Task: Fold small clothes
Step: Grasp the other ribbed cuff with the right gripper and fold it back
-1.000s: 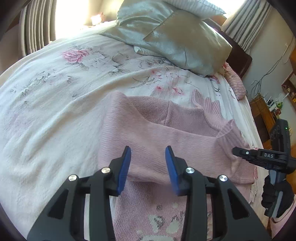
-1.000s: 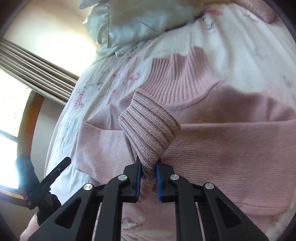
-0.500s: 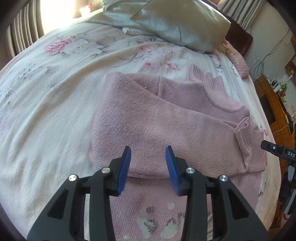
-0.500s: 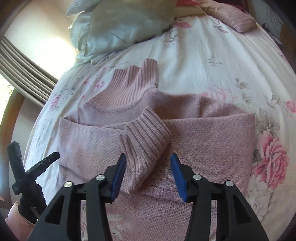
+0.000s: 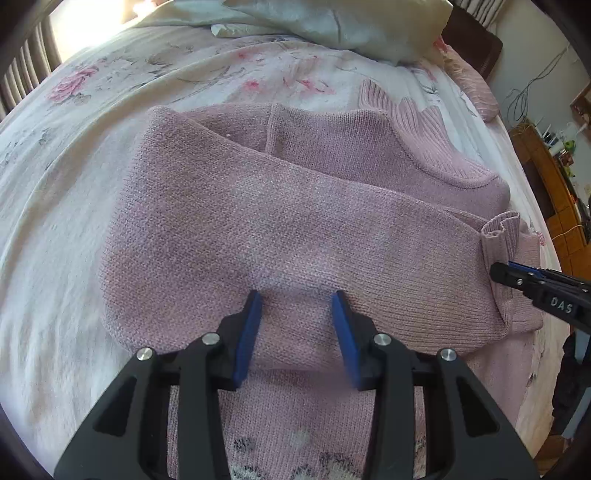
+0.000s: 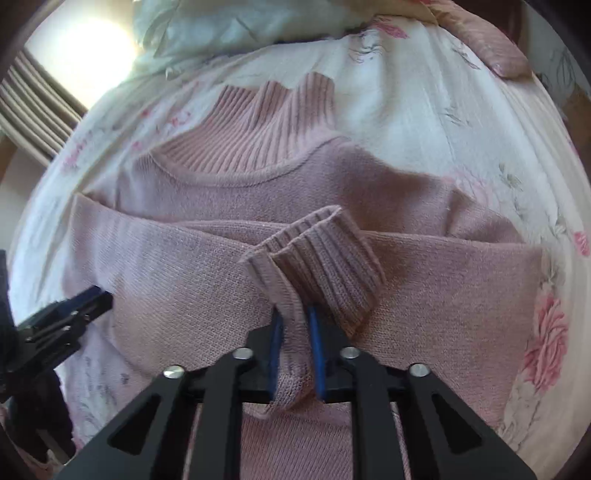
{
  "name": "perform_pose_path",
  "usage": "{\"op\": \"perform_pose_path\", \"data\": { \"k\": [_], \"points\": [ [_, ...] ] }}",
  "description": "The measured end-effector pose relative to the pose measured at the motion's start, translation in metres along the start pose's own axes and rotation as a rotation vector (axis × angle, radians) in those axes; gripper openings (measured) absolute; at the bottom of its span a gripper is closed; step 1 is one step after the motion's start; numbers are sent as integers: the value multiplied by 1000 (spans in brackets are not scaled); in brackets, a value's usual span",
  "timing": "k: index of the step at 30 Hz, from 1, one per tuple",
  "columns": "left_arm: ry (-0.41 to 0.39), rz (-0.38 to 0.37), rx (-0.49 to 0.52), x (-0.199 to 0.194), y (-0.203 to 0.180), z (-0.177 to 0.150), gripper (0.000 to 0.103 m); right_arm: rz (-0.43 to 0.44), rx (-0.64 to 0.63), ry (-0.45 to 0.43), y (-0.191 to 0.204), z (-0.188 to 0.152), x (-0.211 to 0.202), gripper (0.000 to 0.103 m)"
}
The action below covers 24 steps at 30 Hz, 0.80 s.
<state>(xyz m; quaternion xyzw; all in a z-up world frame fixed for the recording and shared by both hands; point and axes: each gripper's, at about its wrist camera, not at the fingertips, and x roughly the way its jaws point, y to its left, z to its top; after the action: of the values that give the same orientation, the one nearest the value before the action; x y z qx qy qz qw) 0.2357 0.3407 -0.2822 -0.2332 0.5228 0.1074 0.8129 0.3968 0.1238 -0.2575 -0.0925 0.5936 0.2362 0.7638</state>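
While the pink sweater [image 5: 295, 221] lay spread on the flowered bedspread [image 5: 55, 221], its ribbed collar [image 6: 266, 129] pointing away toward the pillows [image 5: 332, 22], the move to come turned on 1 relation: the sleeve [image 5: 277, 236] folded across the chest ran crosswise, from the left gripper's [image 5: 295, 317] side over to the right gripper's [image 6: 295, 325] side, and its ribbed cuff [image 6: 325, 266] ended right at the right gripper. That gripper was plainly the nearer one. Its blue pads [image 6: 317, 339] were nearly closed, pinching a fold of the sleeve knit just below the cuff, which stood up above the fingertips. The left gripper hovered over the middle of the sleeve with its jaws spread wide and nothing between them; the knit showed through the gap.

My judgement was that any shift of the cuff would follow the sleeve's long axis, across the body of the sweater, and would fall to the right gripper.

Counted: 1 sweater, 1 collar, 1 cuff visible, 2 grippers, at least 2 pillows at the head of the bed, and 1 pink bolster [image 5: 476, 88] at the far edge.
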Motion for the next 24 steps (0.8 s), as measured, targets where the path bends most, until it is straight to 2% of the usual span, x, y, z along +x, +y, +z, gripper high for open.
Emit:
{"op": "perform_pose_path", "data": {
  "k": [2, 4, 7, 8, 9, 11, 13, 14, 15, 17, 20, 24],
  "points": [
    [1, -9, -4, 0, 2, 0, 39, 14, 38, -43, -21, -9, -21, 9],
    [1, -7, -6, 0, 1, 0, 39, 69, 88, -58, -44, -21, -36, 11],
    [-2, 5, -6, -5, -3, 1, 39, 145, 147, -41, -73, -41, -45, 31],
    [-10, -5, -7, -9, -5, 2, 39, 174, 160, -42, -81, -46, -46, 46],
    [-23, -17, -4, -13, -8, 3, 39, 198, 173, -47, -86, -51, -48, 56],
    [-45, -37, 18, -20, -18, 4, 40, 240, 197, -37, -95, -52, -45, 61],
    [-43, -52, 45, -20, -28, 4, 41, 225, 212, -18, -97, -50, -35, 60],
    [-34, -51, 55, -17, -32, 4, 41, 209, 216, 2, -97, -49, -28, 53],
    [-20, -49, 61, -13, -35, 3, 41, 187, 216, 27, -95, -49, -21, 39],
    [9, -30, 71, -3, -36, -1, 41, 102, 187, 64, -92, -55, -11, 29],
    [23, -22, 81, 9, -31, -6, 41, 66, 153, 74, -88, -64, -1, 28],
    [26, -23, 100, 9, -31, -5, 42, 40, 88, 91, -78, -58, -1, 30]
  ]
}}
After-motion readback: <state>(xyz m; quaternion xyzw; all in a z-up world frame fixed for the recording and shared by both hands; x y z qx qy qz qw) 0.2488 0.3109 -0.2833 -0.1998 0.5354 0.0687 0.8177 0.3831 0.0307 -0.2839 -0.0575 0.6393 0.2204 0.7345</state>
